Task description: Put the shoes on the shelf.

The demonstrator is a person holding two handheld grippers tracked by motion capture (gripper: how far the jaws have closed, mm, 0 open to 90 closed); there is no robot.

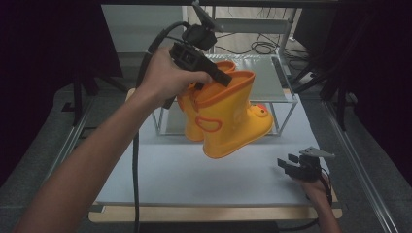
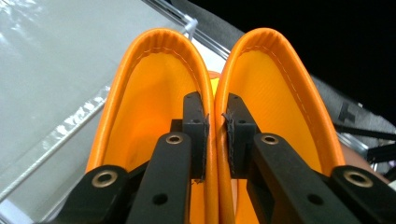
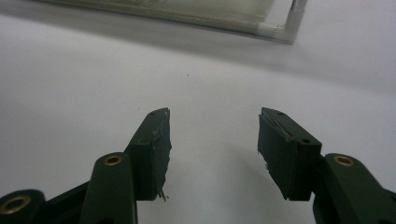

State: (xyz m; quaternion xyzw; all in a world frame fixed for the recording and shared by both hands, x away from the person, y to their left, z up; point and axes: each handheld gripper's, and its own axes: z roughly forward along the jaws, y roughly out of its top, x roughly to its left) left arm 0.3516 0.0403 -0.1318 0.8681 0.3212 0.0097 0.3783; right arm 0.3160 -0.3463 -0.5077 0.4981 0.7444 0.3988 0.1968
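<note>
- The pair of yellow rubber boots point(image 1: 228, 114) is held in the air above the white table point(image 1: 194, 174), in front of a metal-framed rack point(image 1: 286, 97).
- The adjoining orange rims point(image 2: 215, 140) of both boots are pinched together by the left gripper point(image 2: 215, 135), one jaw inside each boot.
- The right gripper point(image 3: 212, 144) is held low over the table with its jaws spread wide and nothing between them.
</note>
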